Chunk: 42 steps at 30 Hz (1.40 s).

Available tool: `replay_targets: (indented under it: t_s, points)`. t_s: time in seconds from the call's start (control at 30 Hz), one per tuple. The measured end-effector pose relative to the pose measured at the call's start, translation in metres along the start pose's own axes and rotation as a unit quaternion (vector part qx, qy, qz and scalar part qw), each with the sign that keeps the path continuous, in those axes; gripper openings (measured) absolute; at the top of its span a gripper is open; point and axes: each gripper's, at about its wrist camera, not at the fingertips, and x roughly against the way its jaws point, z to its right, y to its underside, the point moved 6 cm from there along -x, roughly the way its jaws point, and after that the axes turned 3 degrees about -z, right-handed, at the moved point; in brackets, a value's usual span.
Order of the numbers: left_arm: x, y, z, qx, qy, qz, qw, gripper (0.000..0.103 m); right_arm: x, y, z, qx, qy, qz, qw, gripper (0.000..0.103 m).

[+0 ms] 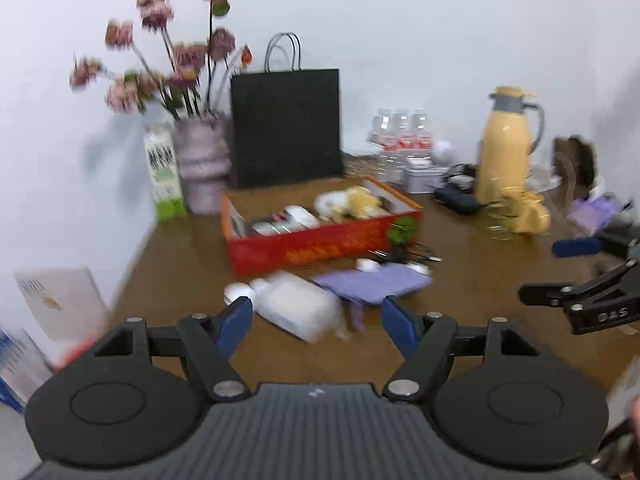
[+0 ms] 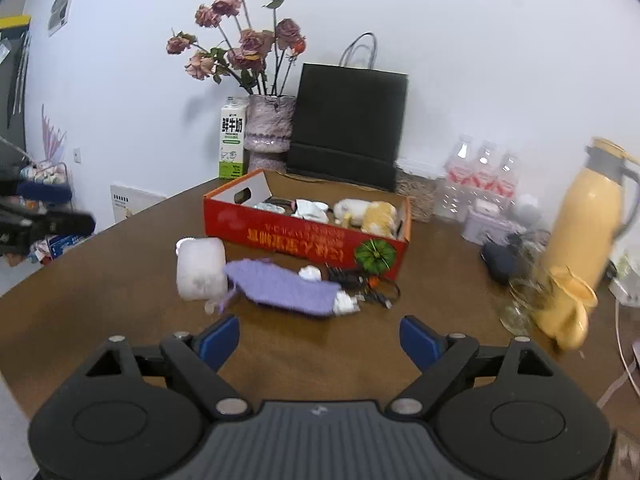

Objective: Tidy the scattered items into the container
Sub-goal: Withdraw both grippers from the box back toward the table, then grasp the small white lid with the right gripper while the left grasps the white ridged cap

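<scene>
Task partly done. The red box (image 2: 306, 236) on the worktop (image 2: 120, 280) already holds several things: a pale soft toy (image 2: 352, 210), a yellow one beside it, and some small packets at its left end, too small to identify.

Left outside, just in front of the box: a white plastic bottle (image 2: 200, 268) lying on its side, a purple knitted pouch (image 2: 284, 288) touching it, a small white cap-like piece (image 2: 310, 273) behind the pouch, and a tangle of black cable (image 2: 360, 284) near the box's green pumpkin print. Judged roughly half sorted.

Left tool (image 1: 316, 320): fingers wide apart, empty, low over the worktop, aimed at the bottle and pouch; view motion-blurred.

Right tool (image 2: 320, 338): fingers wide apart, empty, level, short of the pouch, not touching anything.
</scene>
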Motion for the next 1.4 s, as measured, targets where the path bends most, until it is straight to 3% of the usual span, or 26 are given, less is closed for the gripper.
replay_targets:
  t_s: [0.1,0.3,0.47,0.63,0.87,1.07,1.27,1.4]
  points:
    - [0.016,0.03,0.006,0.036,0.028,-0.001,0.999,0.077,0.026,0.021,0.002,-0.028,-0.004,0.004,1.0,0.092]
    - [0.037,0.091,0.022,0.01,0.003,0.012,0.9999,0.076,0.056,0.062,-0.005,-0.004,0.011,0.01,1.0,0.092]
    - [0.041,0.105,0.018,0.07,-0.013,-0.001,0.9975,0.076,0.06,0.096,-0.018,-0.075,-0.038,-0.004,0.996,0.092]
    - [0.045,0.105,0.019,0.063,-0.033,0.01,0.9974,0.076,0.056,0.12,-0.031,-0.056,-0.034,-0.023,0.998,0.092]
    - [0.041,0.109,0.022,0.055,-0.029,0.001,0.9981,0.076,0.052,0.12,-0.028,-0.078,-0.016,-0.017,0.997,0.092]
    - [0.028,0.094,0.017,0.049,-0.038,0.021,0.9978,0.076,0.042,0.107,-0.021,-0.077,0.006,-0.006,0.997,0.092]
    - [-0.029,0.068,0.006,0.059,-0.03,-0.01,0.9977,0.069,0.011,0.067,-0.002,-0.064,0.034,0.016,0.997,0.092]
    - [-0.066,0.045,-0.007,0.054,-0.041,-0.012,0.9976,0.068,-0.025,0.042,0.009,-0.064,0.026,0.018,0.997,0.09]
